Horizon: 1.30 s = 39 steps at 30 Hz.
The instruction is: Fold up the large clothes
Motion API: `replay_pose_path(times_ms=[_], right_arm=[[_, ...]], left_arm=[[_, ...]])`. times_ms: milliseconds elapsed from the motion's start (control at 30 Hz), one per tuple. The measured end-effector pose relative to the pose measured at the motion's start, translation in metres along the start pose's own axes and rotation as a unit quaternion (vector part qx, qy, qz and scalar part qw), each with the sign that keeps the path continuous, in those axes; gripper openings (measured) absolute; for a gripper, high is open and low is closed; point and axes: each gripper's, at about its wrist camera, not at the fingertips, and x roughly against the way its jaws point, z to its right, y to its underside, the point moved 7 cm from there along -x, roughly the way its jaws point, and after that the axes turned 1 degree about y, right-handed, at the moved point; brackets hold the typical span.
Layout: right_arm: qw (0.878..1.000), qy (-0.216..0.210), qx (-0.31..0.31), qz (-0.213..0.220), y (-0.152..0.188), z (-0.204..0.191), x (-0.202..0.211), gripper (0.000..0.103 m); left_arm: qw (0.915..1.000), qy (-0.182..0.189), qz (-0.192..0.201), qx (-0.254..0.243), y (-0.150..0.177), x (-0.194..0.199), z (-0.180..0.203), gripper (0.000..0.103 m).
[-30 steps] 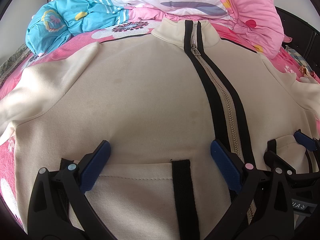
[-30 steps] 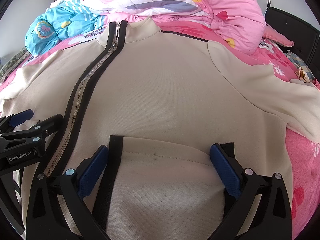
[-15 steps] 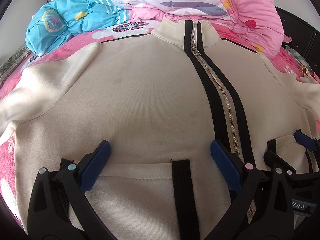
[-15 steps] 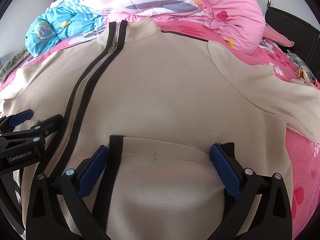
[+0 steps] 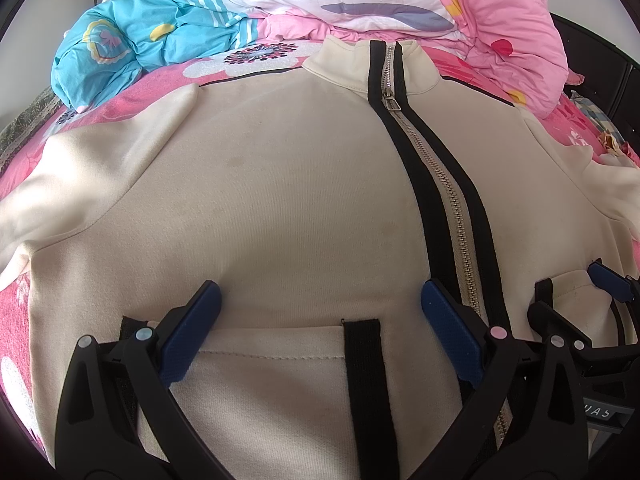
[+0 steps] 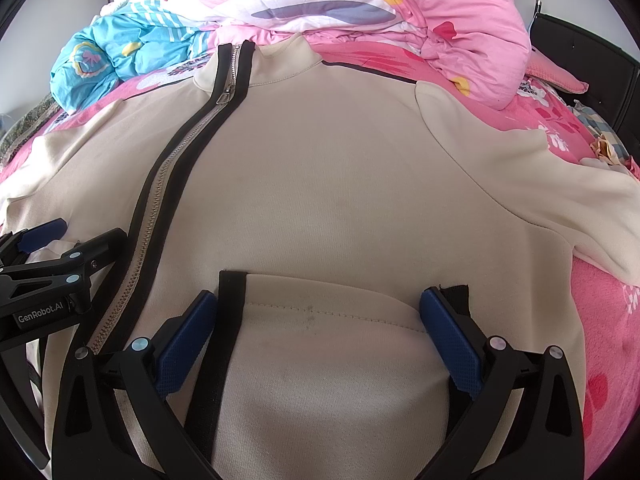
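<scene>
Both claws, left (image 5: 320, 312) and right (image 6: 318, 318), hang open over the jacket's (image 5: 300, 200) pockets on the bed (image 6: 600, 320).

The left wrist camera sits just behind the left gripper (image 5: 320, 306) and looks forward along its fingers, low and close over the jacket (image 5: 280, 208), toward the collar and the bedding (image 5: 400, 4) beyond. The right wrist camera looks the same way from behind the right gripper (image 6: 318, 314), equally near. Both views share the zipper (image 5: 452, 216), the collar and the bedding, and each view catches the other gripper at its inner edge.
</scene>
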Motion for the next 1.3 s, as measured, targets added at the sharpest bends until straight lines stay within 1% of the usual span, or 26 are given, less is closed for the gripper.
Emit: replay_pose_path(times_ms=[1033, 1100, 1167, 1233, 1267, 1300], right_arm=[[1.0, 0.001, 0.001, 0.0, -0.001, 0.0, 0.0, 0.098], [1.0, 0.001, 0.002, -0.001, -0.001, -0.001, 0.0, 0.098], [1.0, -0.003, 0.002, -0.004, -0.003, 0.0, 0.002, 0.098], [1.0, -0.017, 0.001, 0.001, -0.005, 0.004, 0.009, 0.098], [1.0, -0.023, -0.008, 0.012, -0.007, 0.009, 0.018, 0.098], [0.999, -0.025, -0.021, 0.034, -0.01, 0.02, 0.034, 0.098]], left_arm=[[1.0, -0.001, 0.0, -0.001, 0.0, 0.0, 0.0, 0.097], [1.0, 0.0, -0.002, -0.001, 0.0, 0.0, -0.001, 0.097], [0.9998, 0.009, -0.017, -0.005, -0.001, 0.001, -0.003, 0.097], [0.9994, -0.003, -0.034, -0.009, -0.005, 0.006, -0.006, 0.097], [0.9994, -0.023, -0.025, -0.01, -0.008, 0.017, -0.009, 0.097], [0.9995, -0.029, -0.009, -0.01, -0.011, 0.028, -0.01, 0.097]])
